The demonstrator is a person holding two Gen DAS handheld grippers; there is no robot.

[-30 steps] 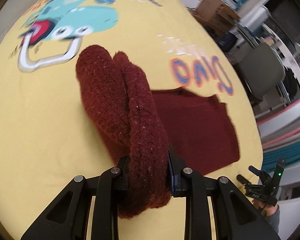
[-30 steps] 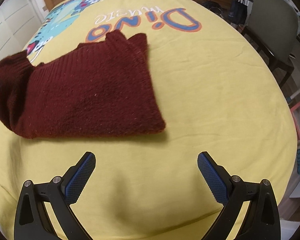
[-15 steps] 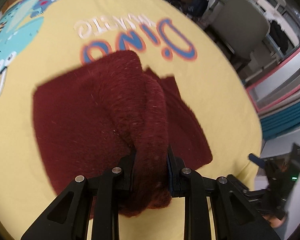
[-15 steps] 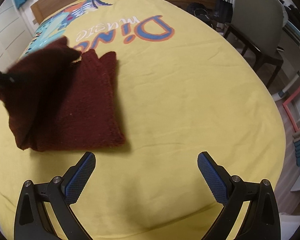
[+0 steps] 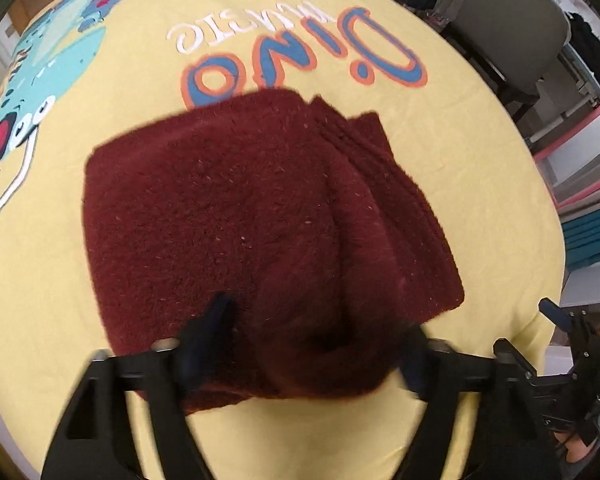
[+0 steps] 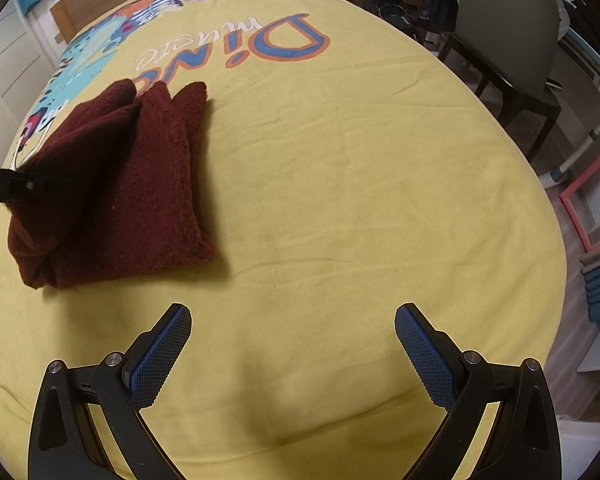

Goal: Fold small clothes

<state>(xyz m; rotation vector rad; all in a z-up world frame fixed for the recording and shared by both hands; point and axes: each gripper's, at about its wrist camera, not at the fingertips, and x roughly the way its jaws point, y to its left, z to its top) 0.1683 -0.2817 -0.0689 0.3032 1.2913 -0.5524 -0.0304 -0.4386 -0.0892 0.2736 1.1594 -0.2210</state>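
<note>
My left gripper hangs with its jaws spread wide and blurred, directly over the near edge of the dark red knit garment, which lies folded in layers on the yellow bedspread with its long axis running from 6 toward 12 o'clock. My right gripper is spread too and grips nothing, with the garment well apart at its 10 o'clock, so my left is plainly the nearer tool. I see no containers.
</note>
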